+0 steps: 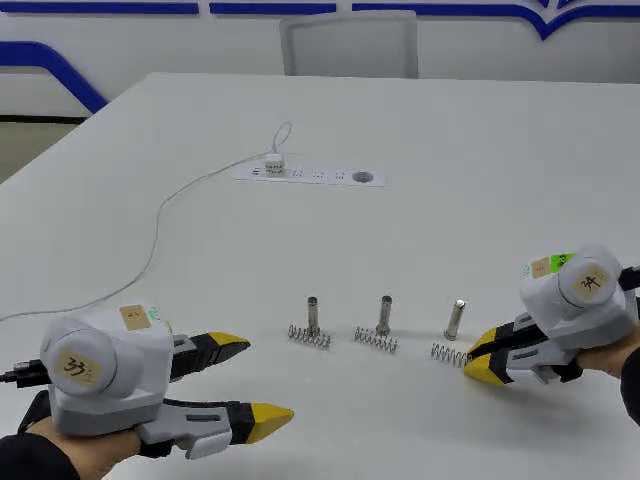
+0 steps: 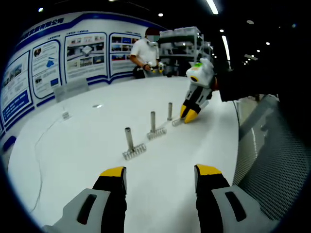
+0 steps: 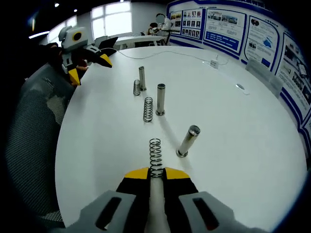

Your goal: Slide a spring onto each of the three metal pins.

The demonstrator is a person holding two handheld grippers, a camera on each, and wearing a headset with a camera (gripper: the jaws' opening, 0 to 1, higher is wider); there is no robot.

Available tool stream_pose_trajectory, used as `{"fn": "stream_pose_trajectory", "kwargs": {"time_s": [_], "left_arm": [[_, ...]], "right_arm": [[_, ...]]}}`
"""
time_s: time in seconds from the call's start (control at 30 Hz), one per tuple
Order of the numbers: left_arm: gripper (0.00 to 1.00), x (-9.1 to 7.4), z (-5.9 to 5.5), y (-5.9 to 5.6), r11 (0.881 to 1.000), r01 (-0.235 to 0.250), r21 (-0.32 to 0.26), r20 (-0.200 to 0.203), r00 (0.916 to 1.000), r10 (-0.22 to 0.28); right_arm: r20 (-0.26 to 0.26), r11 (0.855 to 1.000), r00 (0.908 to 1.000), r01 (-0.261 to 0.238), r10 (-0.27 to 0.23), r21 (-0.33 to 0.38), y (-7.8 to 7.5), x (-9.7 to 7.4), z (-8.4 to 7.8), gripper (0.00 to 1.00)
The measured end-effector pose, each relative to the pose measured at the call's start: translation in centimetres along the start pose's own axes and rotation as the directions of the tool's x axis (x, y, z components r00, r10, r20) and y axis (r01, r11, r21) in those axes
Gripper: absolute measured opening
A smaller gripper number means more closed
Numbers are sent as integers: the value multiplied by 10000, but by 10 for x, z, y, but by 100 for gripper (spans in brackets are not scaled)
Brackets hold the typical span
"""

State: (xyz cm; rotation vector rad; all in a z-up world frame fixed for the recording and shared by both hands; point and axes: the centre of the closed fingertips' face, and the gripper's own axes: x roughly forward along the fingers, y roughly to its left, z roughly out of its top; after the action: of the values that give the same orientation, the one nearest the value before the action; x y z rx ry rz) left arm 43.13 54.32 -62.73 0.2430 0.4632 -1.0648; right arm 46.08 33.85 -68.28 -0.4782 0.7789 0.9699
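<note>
Left gripper [image 1: 255,382]: low at the table's [image 1: 480,210] near left, jaws wide apart, holding nothing. The round sticker [image 1: 76,368] on its body reads "33", handwritten. A white cable [image 1: 155,235] runs back to a power strip [image 1: 310,174] mid-table; I can't read the markings on it.

Three pins stand on end in a row: left pin [image 1: 313,313], middle pin [image 1: 385,312], right pin [image 1: 456,318]. The left spring [image 1: 309,336] and middle spring [image 1: 376,340] each lie flat just beside their pin's base, on the near side. The right spring [image 1: 449,353] lies the same way.

Right gripper [image 1: 478,360]: tips pinched onto the right spring's outer end. Its sticker has a handwritten mark I can't read. The wall posters [image 2: 82,53] have text too small to read.
</note>
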Motion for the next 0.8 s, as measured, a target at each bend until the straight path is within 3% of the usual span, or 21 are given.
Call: {"fn": "stream_pose_trajectory", "kwargs": {"time_s": [0.23,0.43,0.8], "left_arm": [[51,9,12,-17,9935,917,679,-184,9957,-907],[43,25,29,-30,9775,1636,1333,-317,9865,-1608],[39,51,40,-39,9650,2128,1536,-424,9771,-2087]], "right_arm": [[-326,9968,9983,-494,474,-635,22,-9,17,11],[-377,9891,9962,-824,783,-1223,39,-10,37,11],[-576,9753,9900,-1371,1289,-1730,62,-8,55,11]]}}
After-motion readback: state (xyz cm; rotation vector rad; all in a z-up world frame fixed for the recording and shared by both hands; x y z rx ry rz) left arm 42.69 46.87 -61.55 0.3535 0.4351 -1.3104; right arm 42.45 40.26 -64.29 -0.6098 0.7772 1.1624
